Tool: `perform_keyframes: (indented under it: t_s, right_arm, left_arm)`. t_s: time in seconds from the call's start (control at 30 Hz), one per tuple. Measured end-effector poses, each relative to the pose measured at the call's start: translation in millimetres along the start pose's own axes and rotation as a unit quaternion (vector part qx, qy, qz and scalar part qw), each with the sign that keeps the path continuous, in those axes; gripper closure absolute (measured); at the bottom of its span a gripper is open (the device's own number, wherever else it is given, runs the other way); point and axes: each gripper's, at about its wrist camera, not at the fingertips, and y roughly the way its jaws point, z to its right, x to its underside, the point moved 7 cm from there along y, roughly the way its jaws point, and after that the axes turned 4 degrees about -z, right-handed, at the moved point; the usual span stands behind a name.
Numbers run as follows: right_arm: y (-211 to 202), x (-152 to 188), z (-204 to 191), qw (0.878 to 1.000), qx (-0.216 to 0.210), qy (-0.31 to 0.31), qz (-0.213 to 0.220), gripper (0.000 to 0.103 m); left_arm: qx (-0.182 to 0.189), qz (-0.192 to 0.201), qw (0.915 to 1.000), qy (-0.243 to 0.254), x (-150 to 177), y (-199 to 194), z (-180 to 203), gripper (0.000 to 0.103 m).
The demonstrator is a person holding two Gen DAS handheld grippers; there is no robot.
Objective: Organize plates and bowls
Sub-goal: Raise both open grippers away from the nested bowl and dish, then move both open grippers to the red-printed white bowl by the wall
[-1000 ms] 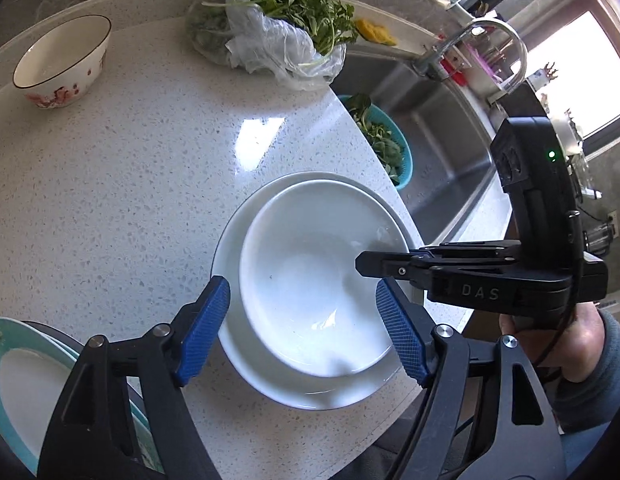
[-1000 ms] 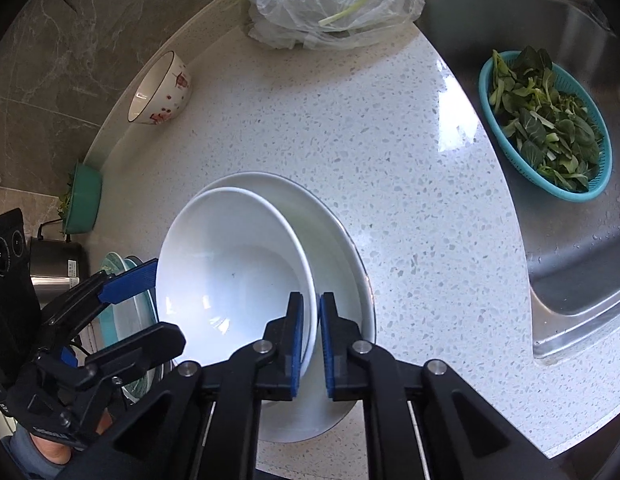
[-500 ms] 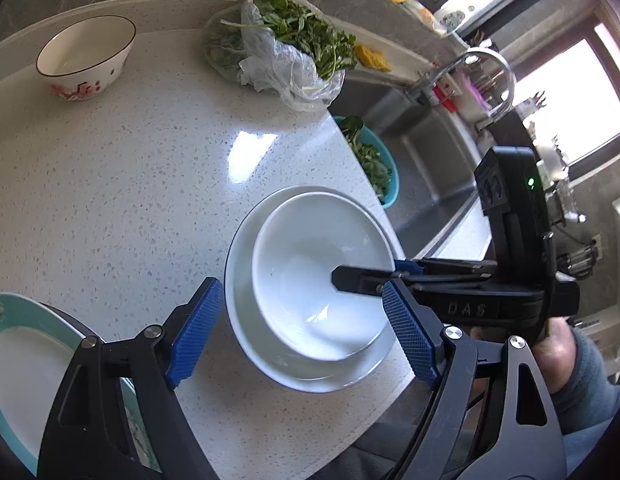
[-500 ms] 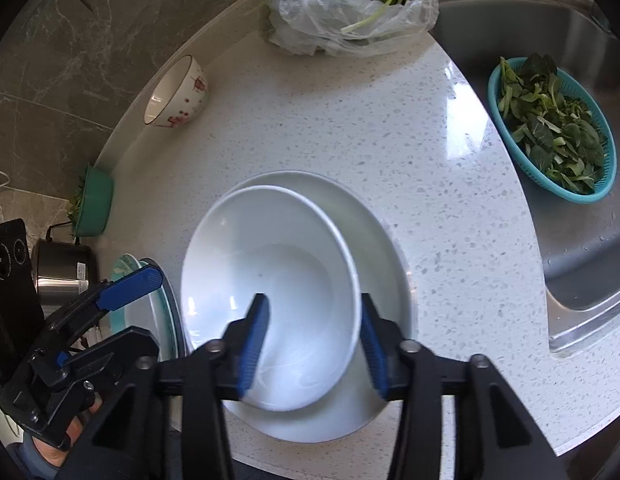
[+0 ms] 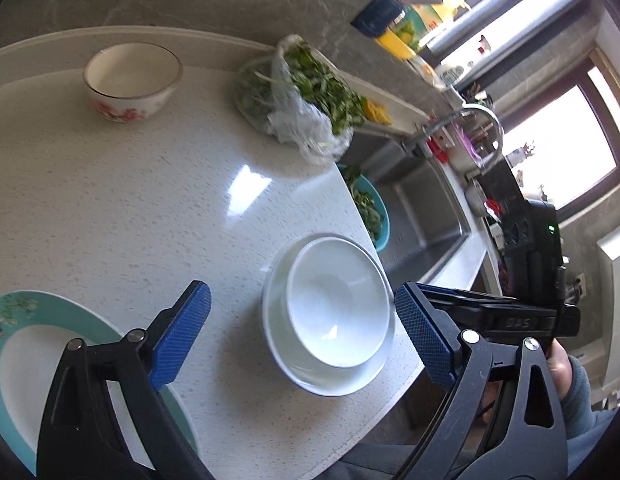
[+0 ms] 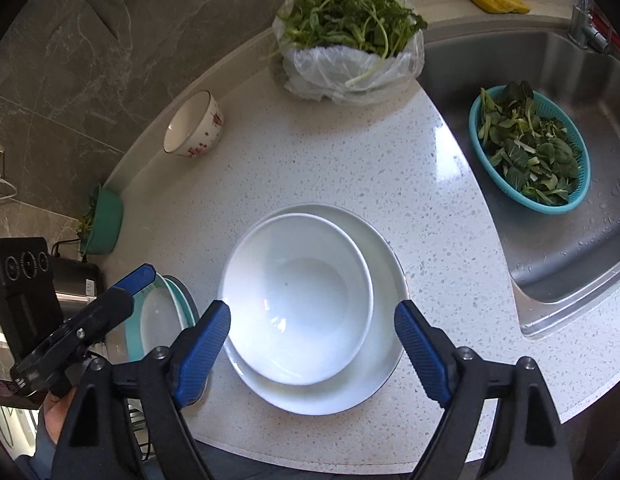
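Step in hand: the white bowl [image 6: 296, 300] is sitting nested in the white plate [image 6: 384, 344] near the front edge of the tabletop [image 6: 310, 168]; this stacking step looks finished, and both tools are standing clear of the stack.
Right tool [image 6: 312, 354]: its jaws are opening wide, hovering above the near rim of the bowl, the pads pressing on nothing.
Left tool [image 5: 302, 336]: its jaws are also opening, holding nothing, with the teal-rimmed plate [image 5: 14, 364] lying under its left finger.
Things left: the floral bowl [image 5: 130, 80] is sitting alone by the back wall, well apart from the stack; the teal-rimmed plate is resting at the left end.
Next move: probably one tool is going for the floral bowl or the teal-rimmed plate; either calls for a rim grip and a level carry.
Edges: the white plate is lying close to the front edge, and the sink [image 6: 570, 240] is dropping away on the right, with a teal basket of greens [image 6: 530, 148] in it.
Open room: the middle of the tabletop is lying bare between the stack and the bagged greens [image 6: 350, 48].
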Motion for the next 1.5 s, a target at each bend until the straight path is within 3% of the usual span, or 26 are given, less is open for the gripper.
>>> perform_keyframes:
  t_s: [0.27,0.47,0.67,0.8,1.0,1.13,1.5]
  right_arm:
    - [-37,-30,3,0.998,-0.029,0.019,0.058,0.016]
    - [-46,-72,-11,0.991,-0.098,0.049,0.076,0.014]
    - [-42,-122,-44,0.987,-0.133,0.033,0.090,0.014]
    - [-37,-158,-62,0.987,-0.128,0.017,0.100,0.014]
    - [-14,-215,-93,0.988,-0.128,-0.012,0.089,0.014]
    - [15,-242,-117,0.988,-0.133,-0.035,0.069,0.014]
    - [114,-254,-132,0.992,-0.118,-0.049,-0.019,0.014]
  left_arm:
    - [0.028,0.040,0.9964,-0.069,-18,-52,-53,0.009]
    - [0.041,0.064,0.9918,-0.103,-56,-96,-99,0.009]
    - [-0.019,0.078,0.9901,-0.115,-98,-133,-154,0.009]
    - [-0.054,0.085,0.9881,-0.117,-127,-150,-191,0.009]
    - [-0.075,0.076,0.9879,-0.113,-169,-140,-234,0.009]
    - [-0.076,0.059,0.9908,-0.095,-192,-117,-237,0.009]
    - [-0.082,-0.003,0.9947,-0.062,-223,-39,-247,0.009]
